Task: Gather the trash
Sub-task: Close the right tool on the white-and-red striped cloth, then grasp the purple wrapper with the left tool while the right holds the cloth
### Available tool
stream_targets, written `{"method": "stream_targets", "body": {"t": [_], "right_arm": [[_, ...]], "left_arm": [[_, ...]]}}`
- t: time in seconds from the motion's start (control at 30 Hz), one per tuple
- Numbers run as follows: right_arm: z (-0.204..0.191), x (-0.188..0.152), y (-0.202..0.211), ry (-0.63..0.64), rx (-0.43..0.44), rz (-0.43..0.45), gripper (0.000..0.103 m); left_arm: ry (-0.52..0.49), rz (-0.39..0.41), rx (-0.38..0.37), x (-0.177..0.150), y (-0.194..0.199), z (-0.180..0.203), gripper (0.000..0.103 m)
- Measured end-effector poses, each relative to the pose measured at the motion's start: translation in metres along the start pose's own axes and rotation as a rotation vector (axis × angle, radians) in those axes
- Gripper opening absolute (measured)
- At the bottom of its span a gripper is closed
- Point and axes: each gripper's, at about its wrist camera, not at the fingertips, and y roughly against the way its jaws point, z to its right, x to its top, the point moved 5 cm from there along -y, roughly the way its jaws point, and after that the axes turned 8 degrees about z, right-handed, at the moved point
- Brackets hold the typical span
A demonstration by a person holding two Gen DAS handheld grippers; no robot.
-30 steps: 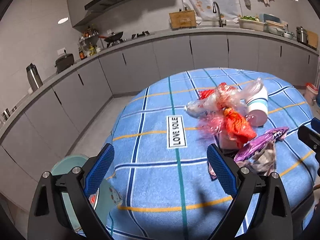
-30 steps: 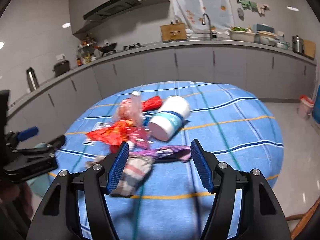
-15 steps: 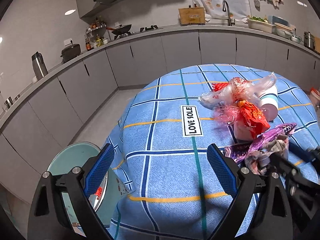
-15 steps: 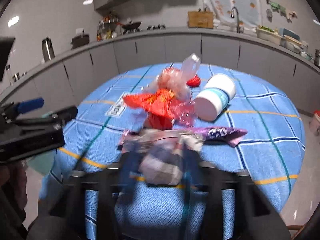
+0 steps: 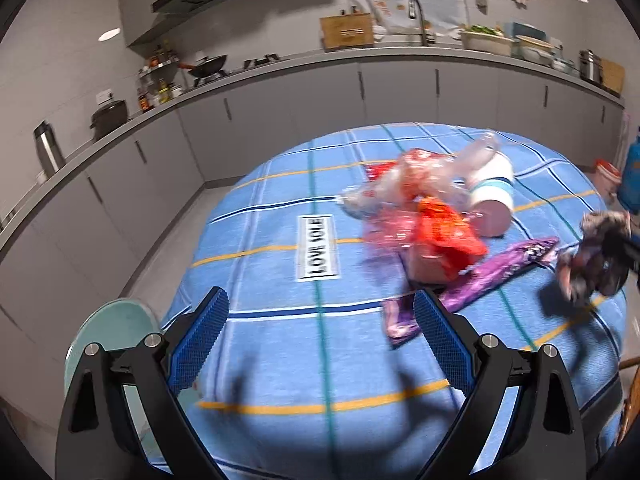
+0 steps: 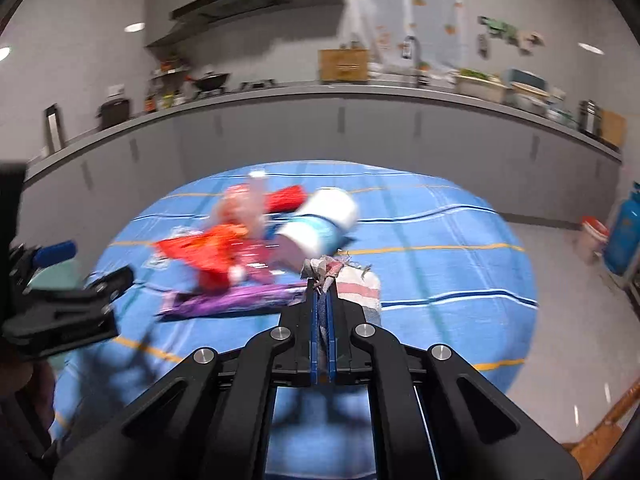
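Two grippers are in my views: my right gripper [image 6: 323, 300] has its blue pads pressed together on a crumpled wrapper [image 6: 352, 284], pinching it at its edge above the blue checked tablecloth [image 6: 440, 264]. My left gripper [image 5: 320, 332] hangs spread wide over the near side of the table, holding nothing. Beyond it lie a purple wrapper [image 5: 492, 272], red plastic bags [image 5: 440, 232] and a tipped white cup [image 5: 492, 196]. A green bin [image 5: 108, 332] sits beside the table.
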Motion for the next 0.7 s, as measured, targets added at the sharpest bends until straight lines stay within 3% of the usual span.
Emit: {"method": "stream_targets", "body": {"t": [0.17,0.27,0.43,0.5,0.57,0.6,0.7], "right_arm": [[0.023,-0.002,-0.006,-0.037,-0.027,-0.006,0.005],[0.024,-0.005,-0.006,-0.038,-0.019,-0.005,0.005],[0.026,-0.008,-0.009,-0.043,-0.020,-0.015,0.005],[0.024,-0.008,-0.009,-0.044,-0.019,-0.017,0.005],[0.022,-0.009,-0.010,-0.043,-0.014,-0.021,0.005],[0.021,-0.009,-0.010,-0.041,-0.012,-0.021,0.005],[0.018,-0.010,-0.009,-0.036,-0.007,-0.022,0.005]], "left_arm": [[-0.029,-0.033,-0.062,-0.002,-0.014,0.029,0.090],[-0.041,-0.062,-0.092,-0.005,-0.024,0.042,0.077],[-0.074,-0.093,-0.159,-0.009,-0.034,0.059,0.066],[-0.064,-0.132,-0.203,-0.014,-0.040,0.063,0.044],[-0.073,-0.149,-0.221,-0.018,-0.042,0.067,0.037],[-0.078,-0.153,-0.227,-0.020,-0.042,0.068,0.024],[-0.092,-0.158,-0.246,-0.023,-0.039,0.070,0.006]]}}
